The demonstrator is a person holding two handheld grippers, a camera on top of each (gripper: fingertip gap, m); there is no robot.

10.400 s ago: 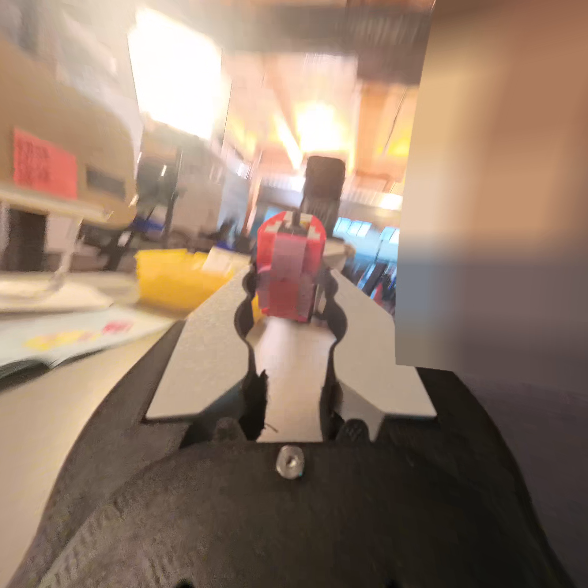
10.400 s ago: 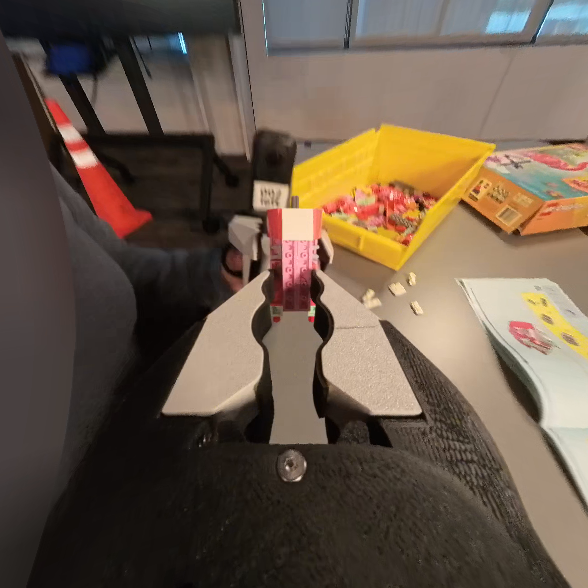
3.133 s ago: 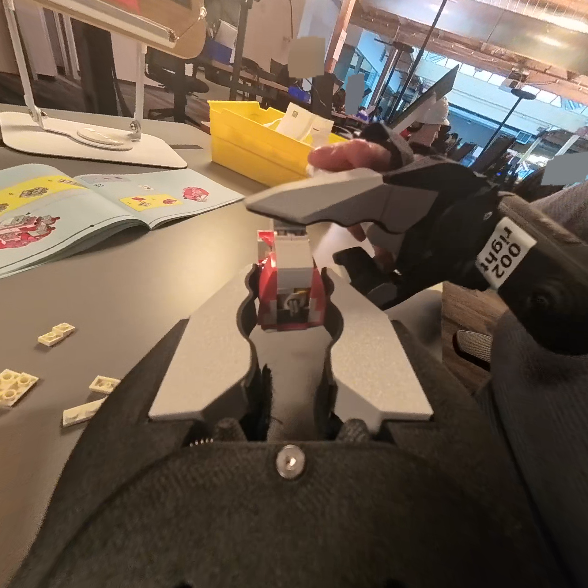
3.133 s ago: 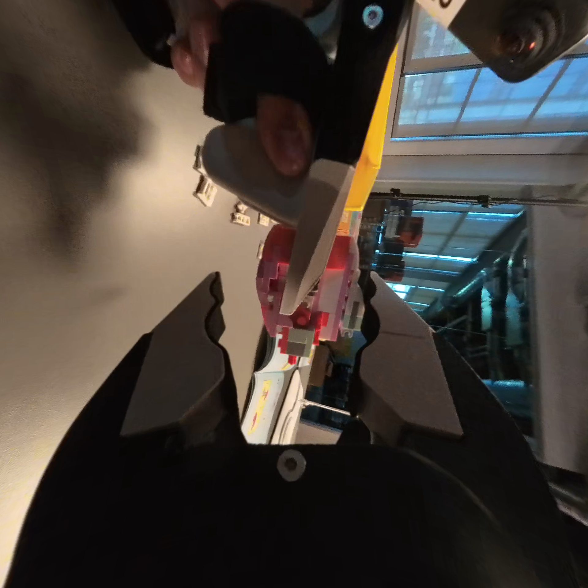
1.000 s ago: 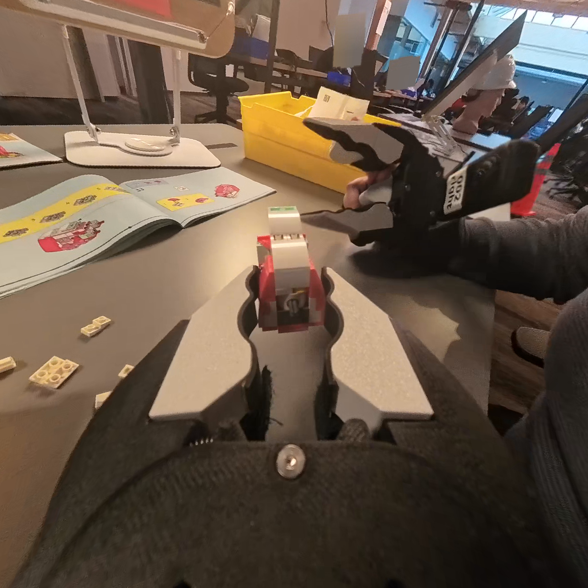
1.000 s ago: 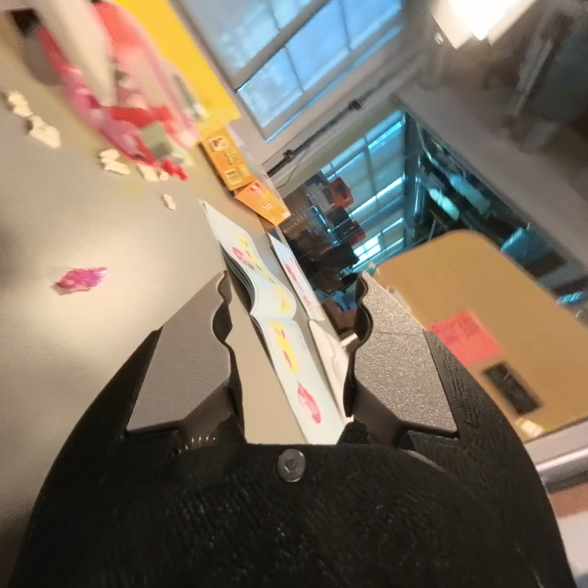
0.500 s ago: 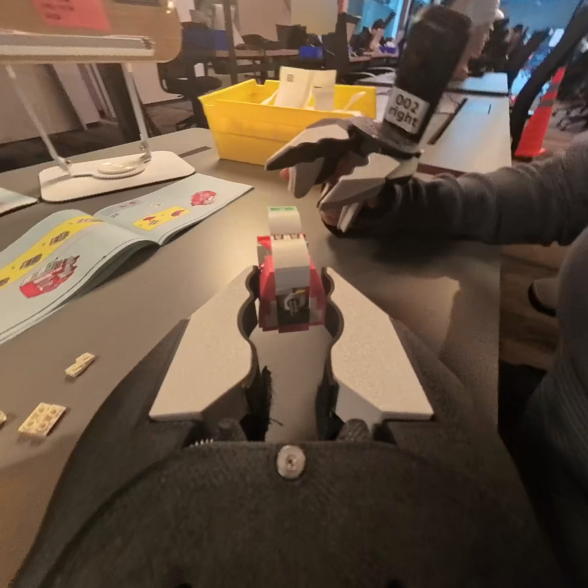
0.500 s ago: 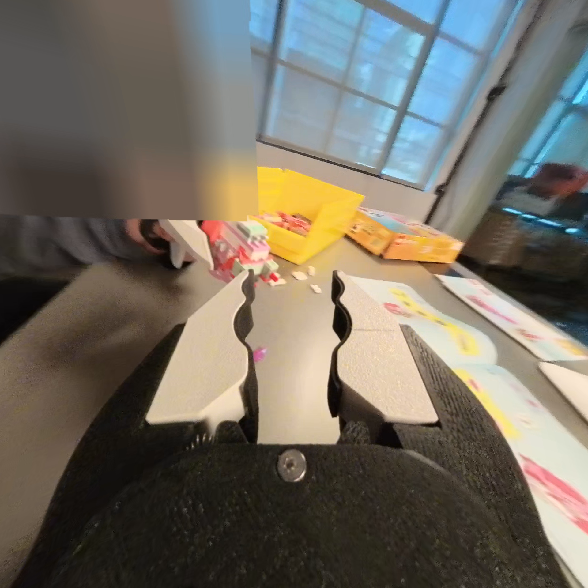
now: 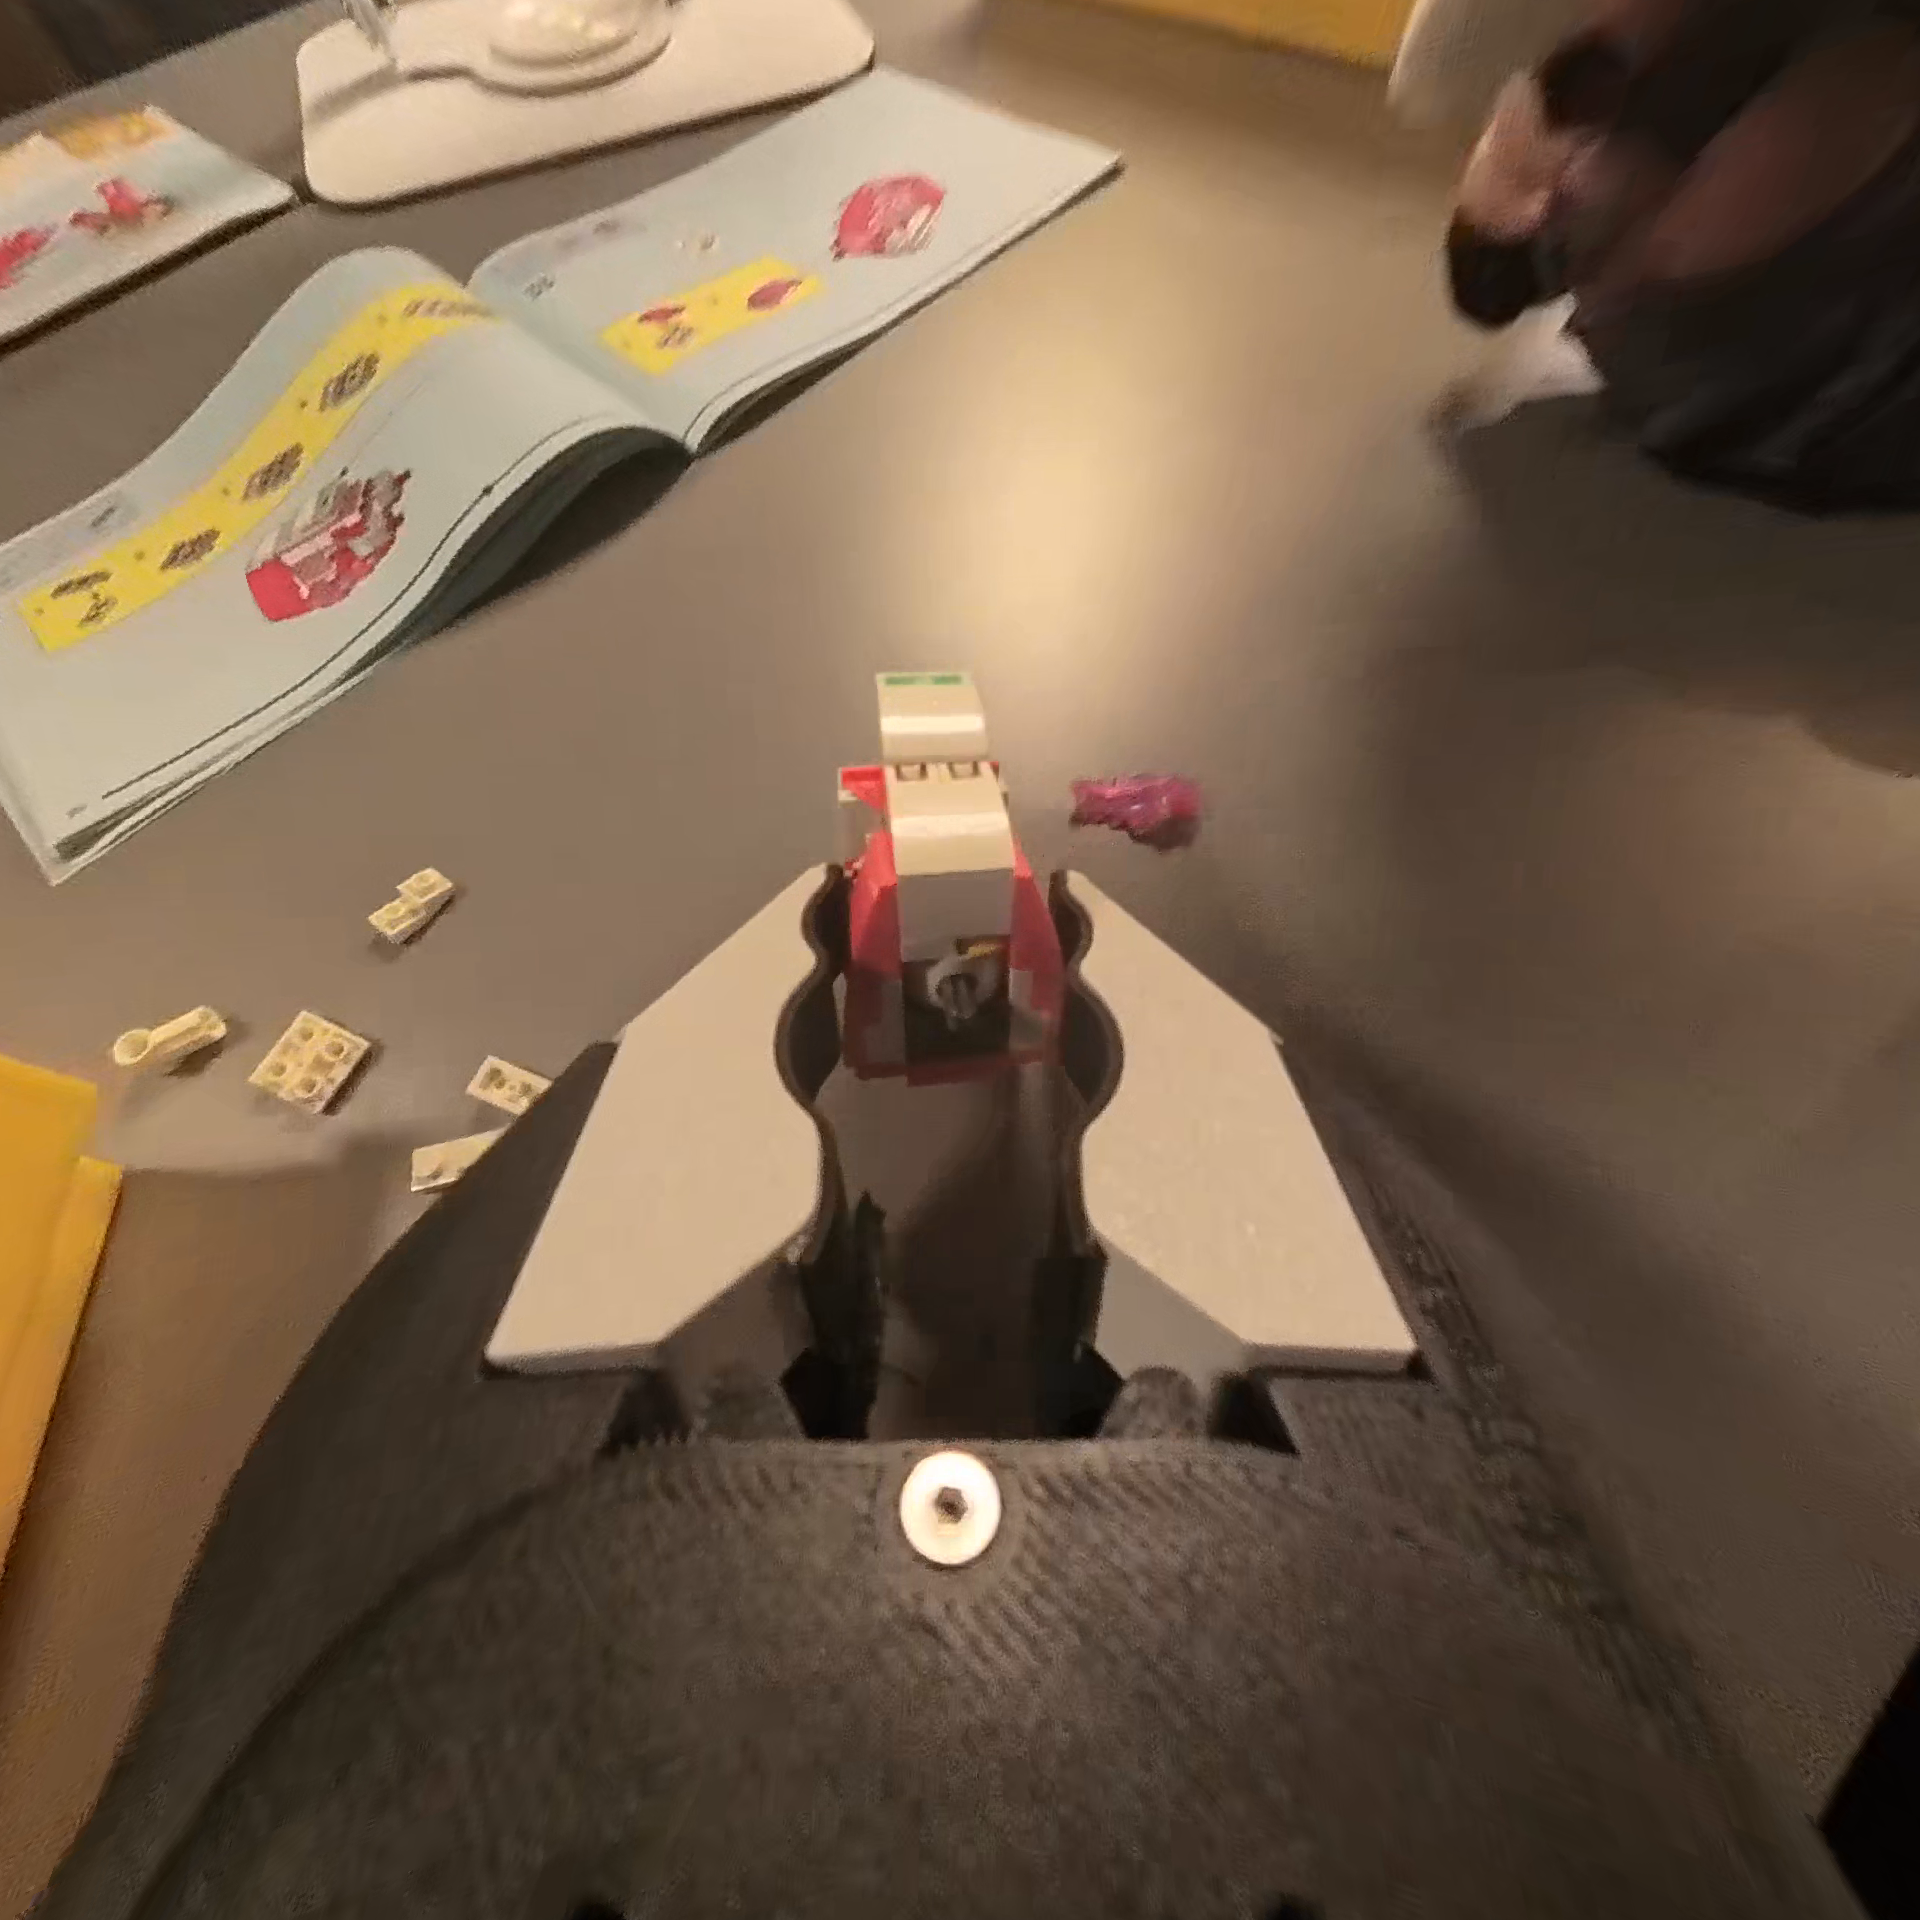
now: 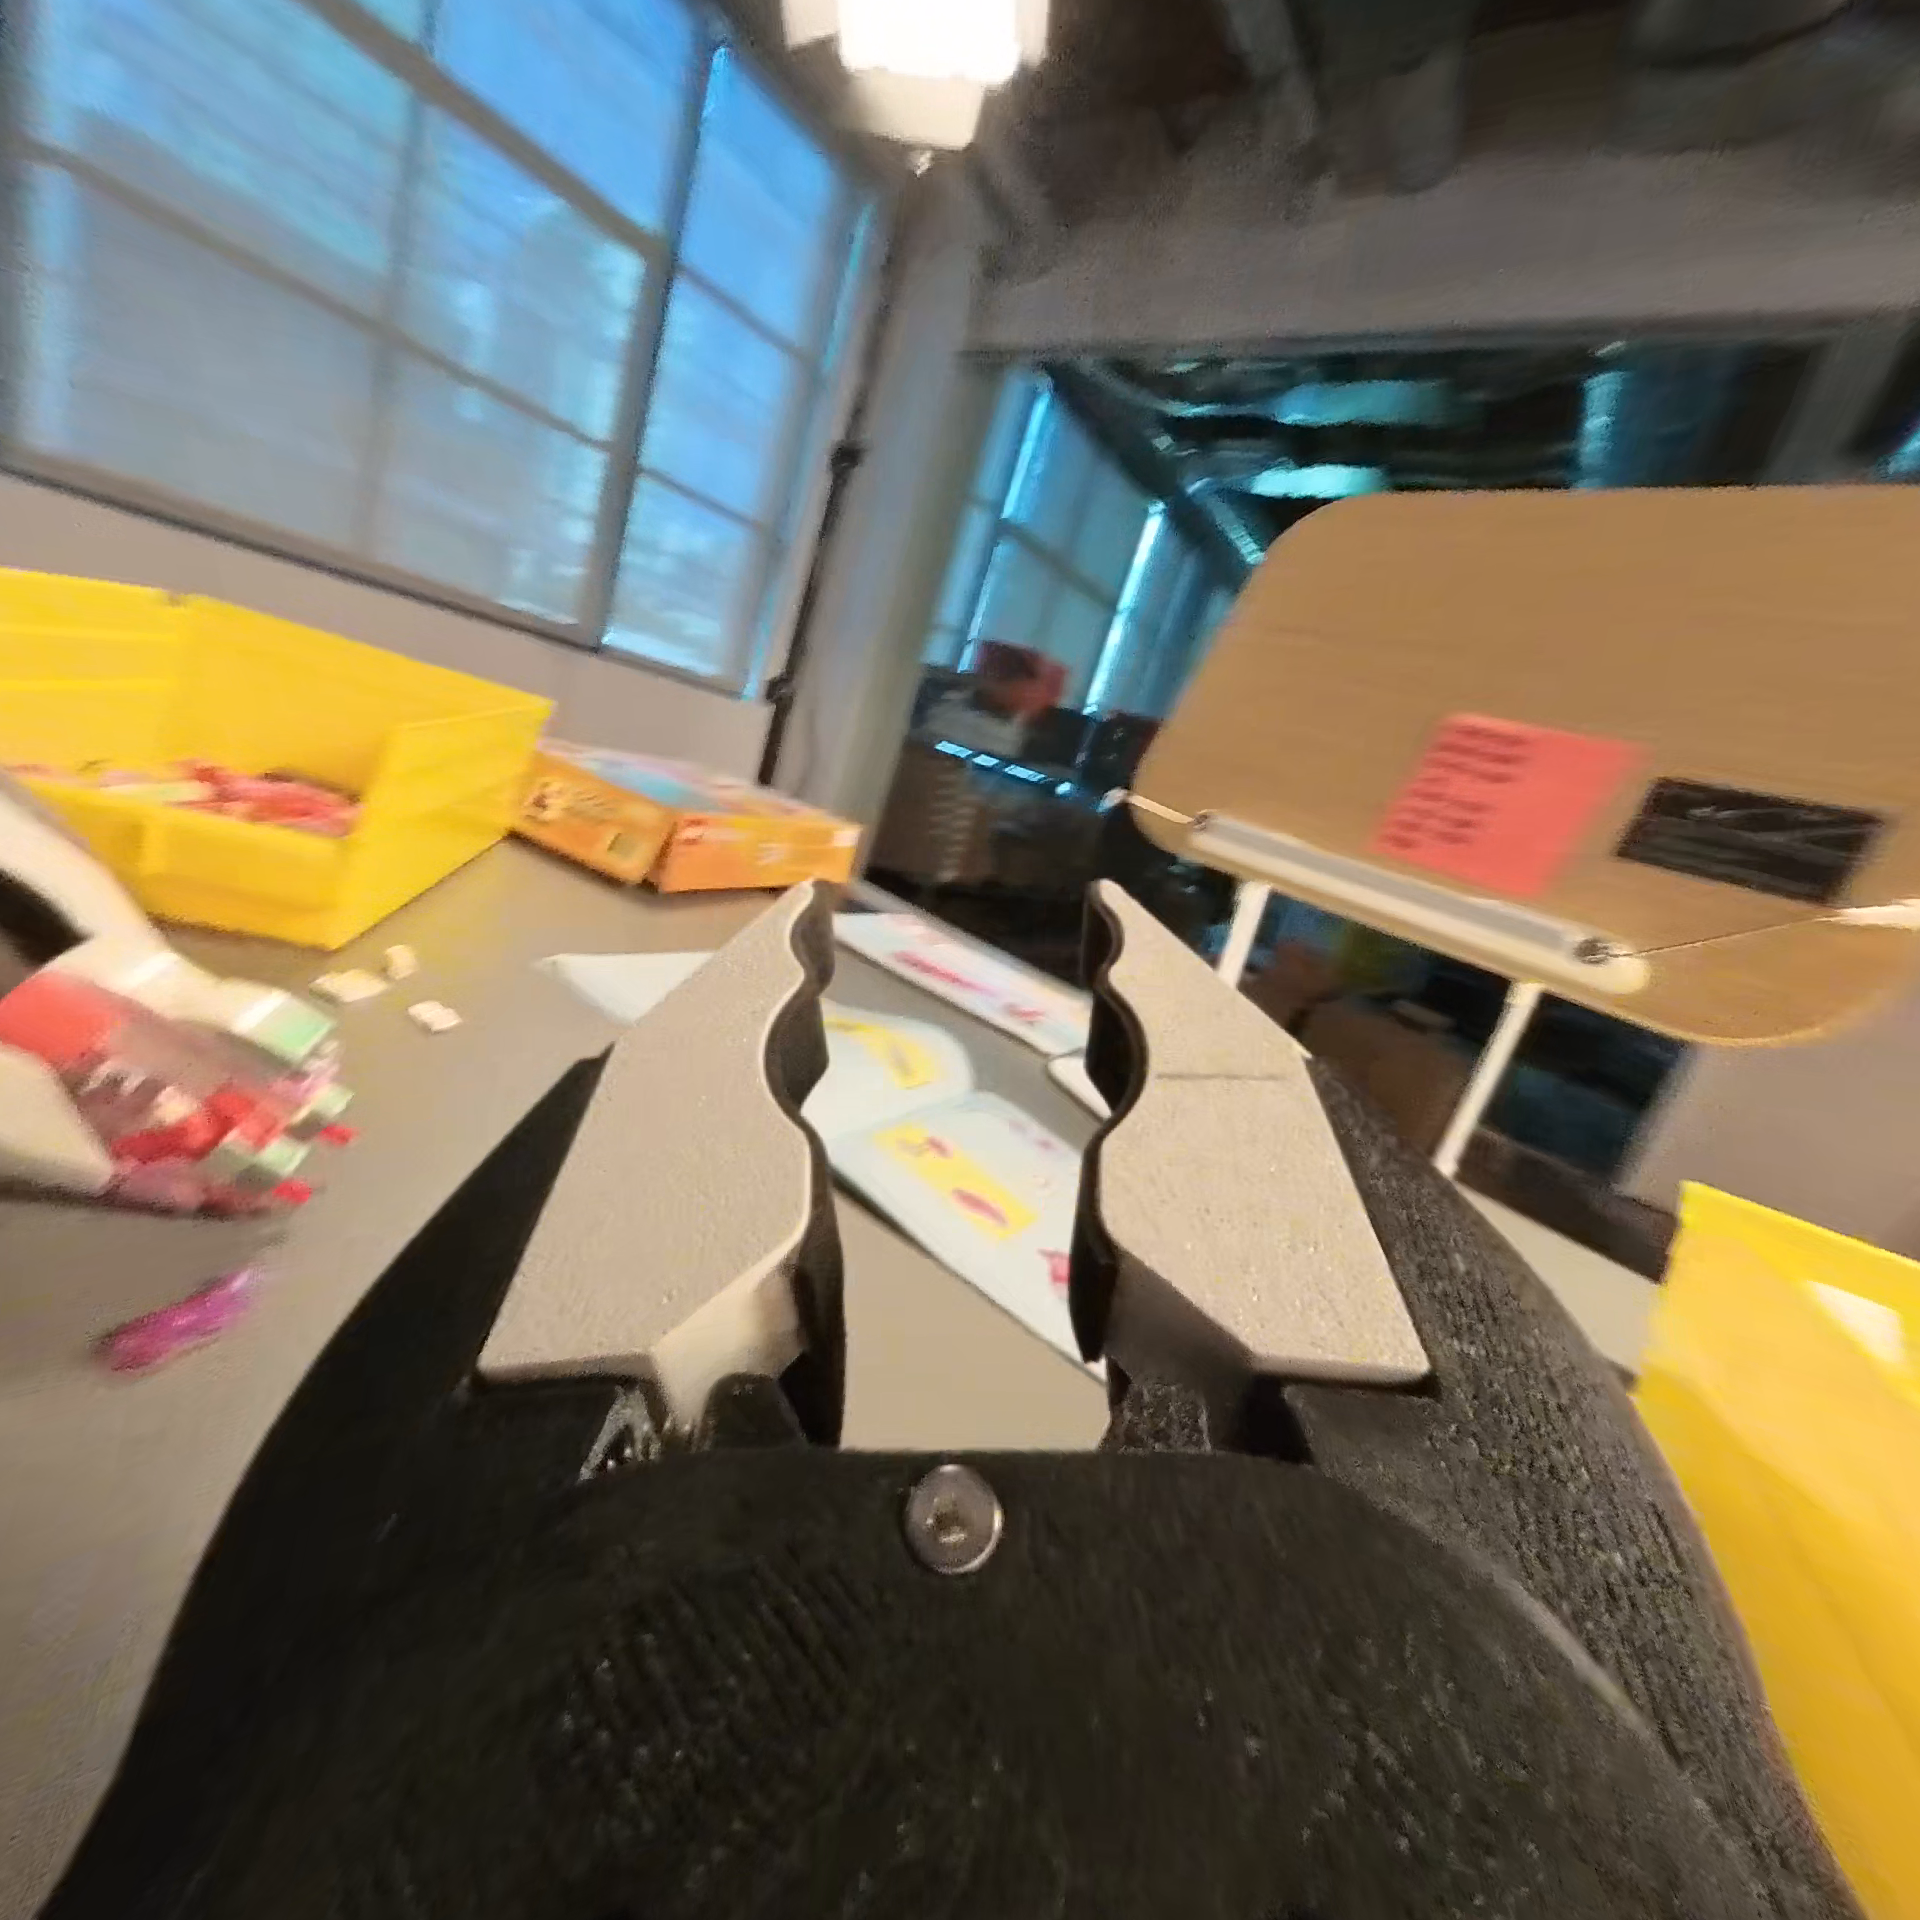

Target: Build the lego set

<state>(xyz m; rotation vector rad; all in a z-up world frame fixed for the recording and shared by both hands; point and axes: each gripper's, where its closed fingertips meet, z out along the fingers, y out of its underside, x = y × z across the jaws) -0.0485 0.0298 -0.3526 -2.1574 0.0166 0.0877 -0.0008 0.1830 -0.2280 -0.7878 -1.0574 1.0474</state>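
**Brick build clamped in the left gripper, right one has nothing in it**

Left wrist view: the left gripper [image 9: 948,940] is closed narrow on a small red-and-white brick model [image 9: 940,914]. Both pads press its red sides and it's held above the grey table [image 9: 1195,540]. The model looks only partly built. A white block sticks out the front and some inner bits show at the back, so I'd guess there's more to add, though I can't say how much. Just past its right side a little magenta piece [image 9: 1138,808] lies loose on the table. Several cream plates [image 9: 312,1058] are scattered to the left. An open instruction booklet [image 9: 499,343] lies further back with a white stand base [image 9: 582,73] behind it. Top right is a dark blurry shape, too smeared to tell.

Right wrist view: the right gripper [image 10: 954,914] has its fingers partly apart with only air between them. It points out over the booklet. Off to the left the model and the fingers holding it show up blurred. A yellow bin [image 10: 343,790] further back holds a pile of red and pink bricks. An orange box [image 10: 686,831] lies beside it. Another yellow bin [image 10: 1808,1455] sits at the right edge, contents not visible. A wooden board on white legs [image 10: 1558,748] stands at the right.
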